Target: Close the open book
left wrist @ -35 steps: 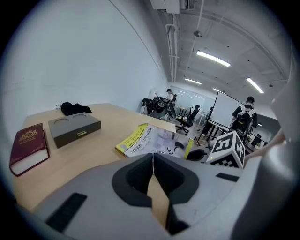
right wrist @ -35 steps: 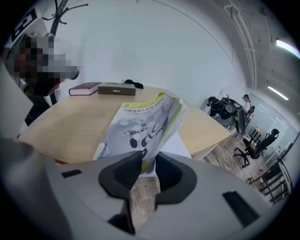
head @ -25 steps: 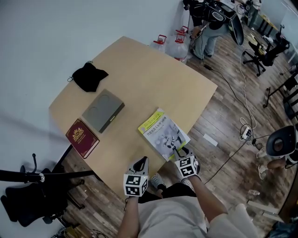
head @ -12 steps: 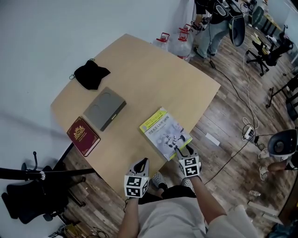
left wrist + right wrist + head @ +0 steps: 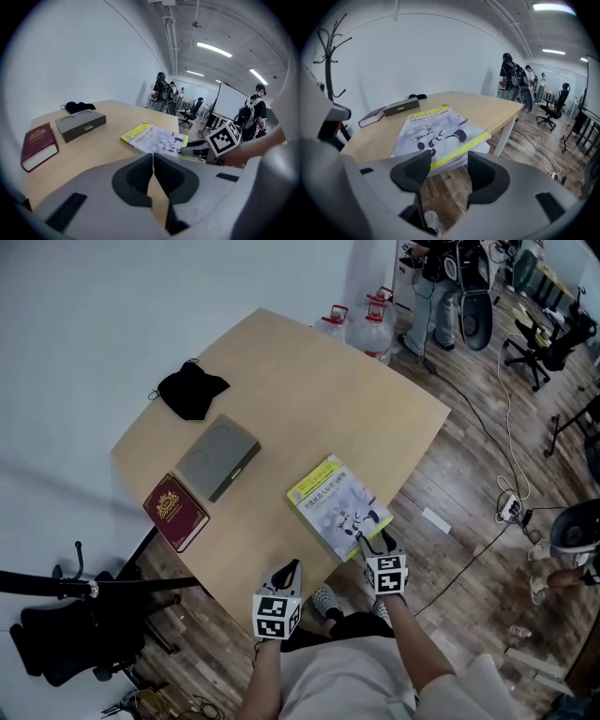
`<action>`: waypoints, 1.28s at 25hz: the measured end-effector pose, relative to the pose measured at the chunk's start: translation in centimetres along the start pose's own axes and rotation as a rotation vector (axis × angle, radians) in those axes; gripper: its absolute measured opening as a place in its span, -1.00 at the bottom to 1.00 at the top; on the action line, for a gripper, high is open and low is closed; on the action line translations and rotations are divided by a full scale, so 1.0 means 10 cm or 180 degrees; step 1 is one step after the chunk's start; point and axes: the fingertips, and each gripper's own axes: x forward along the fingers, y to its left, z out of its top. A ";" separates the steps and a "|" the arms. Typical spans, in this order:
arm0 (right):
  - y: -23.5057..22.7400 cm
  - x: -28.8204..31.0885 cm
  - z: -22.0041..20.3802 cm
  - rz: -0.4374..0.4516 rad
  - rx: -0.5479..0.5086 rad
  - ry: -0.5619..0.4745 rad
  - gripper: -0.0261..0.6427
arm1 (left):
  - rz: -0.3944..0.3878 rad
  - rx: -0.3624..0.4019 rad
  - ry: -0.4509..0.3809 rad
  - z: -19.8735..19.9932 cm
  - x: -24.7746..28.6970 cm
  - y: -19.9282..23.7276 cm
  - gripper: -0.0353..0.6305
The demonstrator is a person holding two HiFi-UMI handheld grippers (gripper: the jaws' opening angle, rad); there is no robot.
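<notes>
Right gripper view: right gripper [image 5: 447,171] jaws have just been opening wide, freeing the book [image 5: 436,131], closed at the desk [image 5: 501,110] near edge; task looks done. Left gripper [image 5: 153,161] pinched together, empty.

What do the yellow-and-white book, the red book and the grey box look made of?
Yellow-and-white book: paper, with a thin printed soft cover; page edges show under its overhanging corner.
Red book: hardback, maroon leather-look cover with gold stamping; stiff boards overhang the pages.
Grey box: matte, likely plastic or coated card, can't tell which; two round recesses on top.
</notes>
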 end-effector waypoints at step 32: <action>0.10 -1.70 0.12 0.1201 -0.0137 -0.0476 -0.34 | 0.0272 -0.0171 -0.0297 0.22 0.02 -1.59 -0.82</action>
